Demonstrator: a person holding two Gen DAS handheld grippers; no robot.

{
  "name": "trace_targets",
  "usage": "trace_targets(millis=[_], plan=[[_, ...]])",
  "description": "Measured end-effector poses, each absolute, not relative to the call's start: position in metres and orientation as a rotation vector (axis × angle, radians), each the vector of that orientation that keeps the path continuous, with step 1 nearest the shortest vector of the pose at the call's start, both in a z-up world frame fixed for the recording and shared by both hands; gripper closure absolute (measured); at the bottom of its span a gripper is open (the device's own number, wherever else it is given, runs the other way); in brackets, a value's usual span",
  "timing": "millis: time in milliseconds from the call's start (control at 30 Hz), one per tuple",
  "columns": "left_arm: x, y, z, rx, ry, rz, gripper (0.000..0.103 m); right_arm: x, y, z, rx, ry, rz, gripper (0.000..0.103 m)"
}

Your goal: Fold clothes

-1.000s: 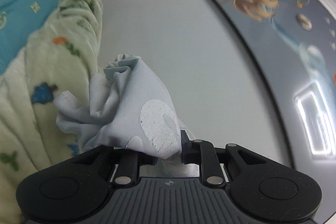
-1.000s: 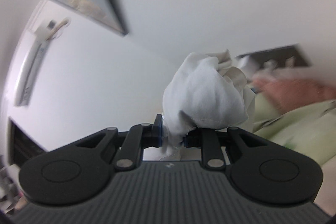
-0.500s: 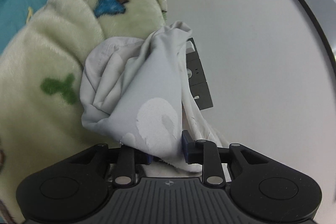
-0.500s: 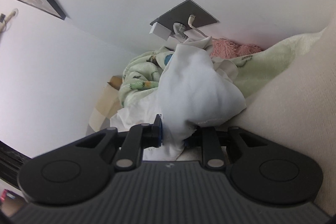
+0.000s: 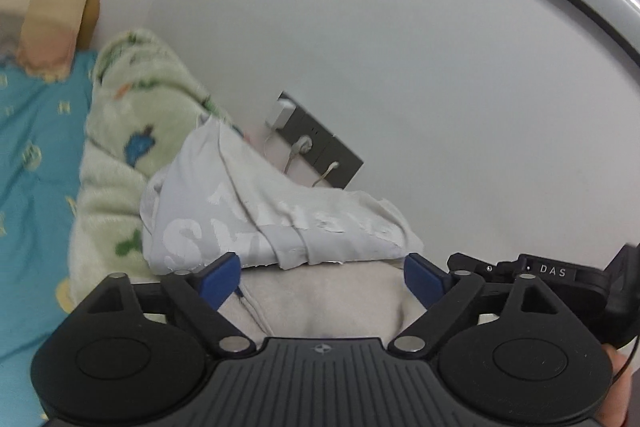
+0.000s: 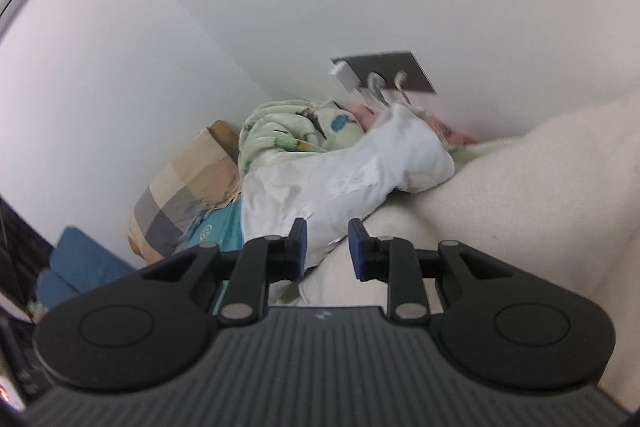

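A: Item one, left gripper (image 5: 322,273). Condition?
B: Jaws wide apart and opening, blue pads (image 5: 219,279) clear of any cloth. Nothing is clamped.

A: Item two, the garment.
B: One pale grey-white garment (image 5: 276,215) with cracked white lettering, lying bunched just ahead of the left jaws, on top of a cream cushion (image 5: 320,301) that fills the gap beneath them.

A: Item three, right gripper (image 6: 323,241).
B: Jaws a narrow way apart. The same garment (image 6: 352,179) lies ahead of them and runs down towards the left pad. I cannot tell whether its edge touches that pad. The pads do not press on it.

A: Surroundings?
B: Beyond the garment from the left jaws, a green fleece blanket (image 5: 132,115) with printed figures. To the left of that, a teal sheet (image 5: 36,155). Behind, a dark wall socket plate (image 5: 320,147) with white plugs. Left of the right jaws, a checked pillow (image 6: 188,187).
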State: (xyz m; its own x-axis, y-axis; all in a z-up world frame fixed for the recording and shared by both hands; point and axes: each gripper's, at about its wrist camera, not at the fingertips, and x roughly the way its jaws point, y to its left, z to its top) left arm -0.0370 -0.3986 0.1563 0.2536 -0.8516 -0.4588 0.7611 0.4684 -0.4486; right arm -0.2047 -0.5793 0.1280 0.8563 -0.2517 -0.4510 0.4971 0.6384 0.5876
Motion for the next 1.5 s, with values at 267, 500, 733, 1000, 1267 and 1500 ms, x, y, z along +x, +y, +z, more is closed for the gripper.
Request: trace_targets(millis=[267, 500, 733, 1000, 1267, 1500], plan=[[-0.123, -0.335, 0.198, -0.036, 0.533, -1.009, 0.000, -0.243, -0.504, 0.166, 0.539, 0.302, -0.406, 0.076], [-0.169, -0.306, 0.199, 0.067, 0.452, -0.944, 0.000, -0.270, -0.466, 0.166, 0.421, 0.257, -0.419, 0.055], [-0.191, -0.273, 0.193, 0.042, 0.420, -0.907, 0.000, -0.286, -0.431, 0.169, 0.200, 0.177, -0.486, 0.011], [-0.199, -0.252, 0.191, 0.056, 0.394, -0.851, 0.000, -0.282, -0.424, 0.162, 0.205, 0.236, -0.526, 0.011], [-0.202, -0.246, 0.192, 0.061, 0.378, -0.832, 0.000, -0.274, -0.411, 0.155, 0.159, 0.292, -0.535, 0.011], [-0.200, -0.243, 0.192, 0.057, 0.381, -0.822, 0.000, -0.275, -0.408, 0.160, 0.150, 0.290, -0.555, 0.011]])
